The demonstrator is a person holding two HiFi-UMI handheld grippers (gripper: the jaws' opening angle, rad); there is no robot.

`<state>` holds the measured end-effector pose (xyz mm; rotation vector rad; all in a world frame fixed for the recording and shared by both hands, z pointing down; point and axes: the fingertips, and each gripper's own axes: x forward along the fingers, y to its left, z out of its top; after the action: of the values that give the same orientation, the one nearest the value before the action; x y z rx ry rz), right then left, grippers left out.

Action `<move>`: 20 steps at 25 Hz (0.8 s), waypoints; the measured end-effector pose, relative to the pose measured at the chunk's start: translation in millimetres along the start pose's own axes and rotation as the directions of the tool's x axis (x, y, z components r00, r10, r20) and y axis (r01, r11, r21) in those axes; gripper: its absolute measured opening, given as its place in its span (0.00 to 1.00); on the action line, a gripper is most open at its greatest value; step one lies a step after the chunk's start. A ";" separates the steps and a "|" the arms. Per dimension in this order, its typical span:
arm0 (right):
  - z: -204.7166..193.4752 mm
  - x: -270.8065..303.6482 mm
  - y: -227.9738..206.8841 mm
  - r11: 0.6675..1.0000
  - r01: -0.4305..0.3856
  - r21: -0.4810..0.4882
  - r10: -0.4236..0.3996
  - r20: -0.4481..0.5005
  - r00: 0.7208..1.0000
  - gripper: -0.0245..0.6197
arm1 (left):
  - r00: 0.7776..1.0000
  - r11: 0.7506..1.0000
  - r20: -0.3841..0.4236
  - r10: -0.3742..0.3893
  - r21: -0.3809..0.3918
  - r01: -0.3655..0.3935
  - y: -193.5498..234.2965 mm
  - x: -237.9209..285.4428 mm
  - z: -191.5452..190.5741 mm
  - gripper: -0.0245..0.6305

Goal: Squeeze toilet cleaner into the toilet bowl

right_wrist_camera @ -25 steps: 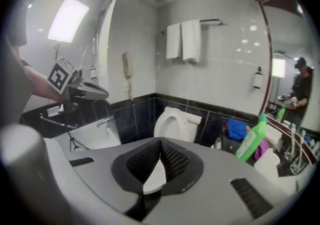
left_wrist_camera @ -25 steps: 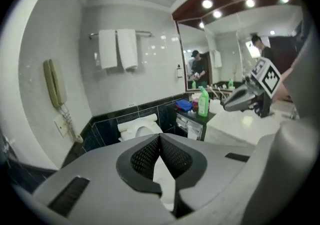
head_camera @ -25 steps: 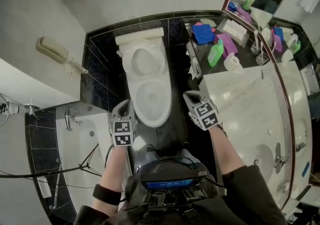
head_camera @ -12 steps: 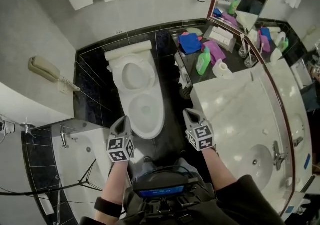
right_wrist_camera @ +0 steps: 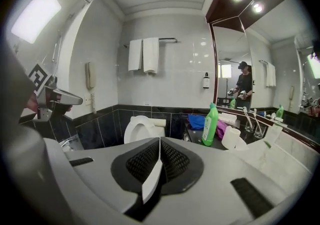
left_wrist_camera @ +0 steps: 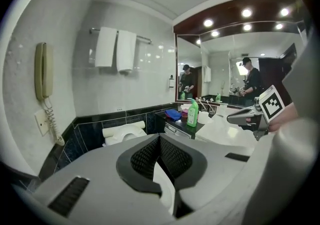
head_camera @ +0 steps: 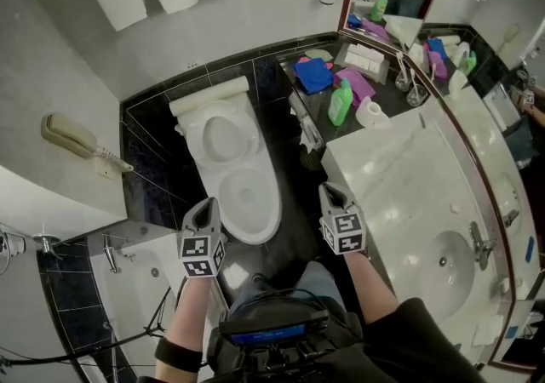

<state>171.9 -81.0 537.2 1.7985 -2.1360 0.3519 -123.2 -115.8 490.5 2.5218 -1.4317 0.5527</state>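
Note:
The white toilet (head_camera: 189,104) stands against the black-tiled wall with its lid up and the bowl (head_camera: 248,194) open. The green toilet cleaner bottle (head_camera: 341,103) stands upright on the dark shelf to the right of the toilet; it also shows as the bottle (left_wrist_camera: 192,114) and the bottle (right_wrist_camera: 210,125). My left gripper (head_camera: 205,204) hovers at the bowl's front left, shut and empty. My right gripper (head_camera: 332,191) hangs over the dark floor right of the bowl, well short of the bottle. Its jaws have just been opening by a hair, still practically together, with nothing between them.
A toilet-paper roll (head_camera: 370,112), blue and purple cloths (head_camera: 317,75) and a toothbrush cup share the shelf with the bottle. A marble vanity (head_camera: 400,185) with a sink (head_camera: 447,258) fills the right. A wall phone (head_camera: 72,137) hangs left; a bathtub edge (head_camera: 140,262) lies lower left.
Both grippers have drawn back from the toilet's front towards the person. The right gripper has rolled more upright. The head view has swung, showing more of the vanity.

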 end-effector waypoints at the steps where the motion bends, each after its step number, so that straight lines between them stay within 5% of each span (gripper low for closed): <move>1: -0.5 0.9 -1.3 1.000 0.022 0.002 -0.022 0.002 1.000 0.08 | 1.000 1.000 0.002 -0.016 0.006 0.016 1.1 2.1 0.5 0.04; 12: -8.0 49.6 -66.9 0.997 0.065 0.051 -0.065 -0.001 0.998 0.19 | 0.995 0.993 -0.007 -0.101 0.052 0.101 -35.8 63.1 14.3 0.04; 20: -14.3 114.6 -140.3 0.999 0.020 0.046 -0.018 -0.040 0.999 0.43 | 0.992 0.993 -0.045 -0.116 0.030 0.117 -88.8 140.7 25.1 0.04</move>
<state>293.8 -203.5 593.2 1.8203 -2.0991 0.4327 23.9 -189.1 526.8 2.5816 -1.2614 0.6109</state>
